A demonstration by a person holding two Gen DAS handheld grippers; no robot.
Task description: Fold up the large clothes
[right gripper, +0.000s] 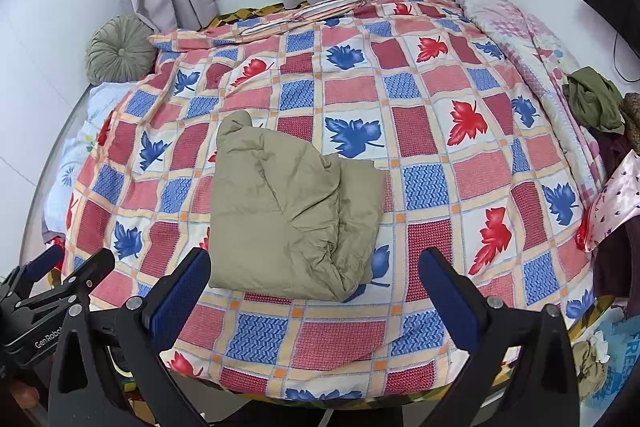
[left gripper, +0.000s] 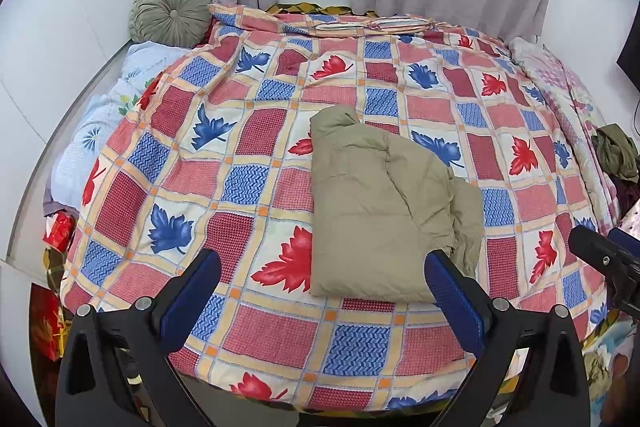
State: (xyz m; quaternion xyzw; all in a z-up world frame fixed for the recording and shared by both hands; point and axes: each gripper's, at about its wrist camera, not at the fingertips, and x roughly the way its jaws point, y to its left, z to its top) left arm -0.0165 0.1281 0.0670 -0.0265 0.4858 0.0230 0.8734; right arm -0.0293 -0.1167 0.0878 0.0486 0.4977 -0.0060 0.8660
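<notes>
Nearest, my left gripper (left gripper: 320, 275) and right gripper (right gripper: 314, 275) hover with jaws released, grasping nothing. Beyond them, the folded khaki jacket (left gripper: 380, 203) lies mid-bed on the leaf-patterned quilt (left gripper: 248, 131); a round green cushion (left gripper: 170, 11) occupies the far-left corner.

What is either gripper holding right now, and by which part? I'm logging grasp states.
Nothing is held. The left gripper and right gripper are both open, clear of the folded khaki jacket lying on the quilt.
</notes>
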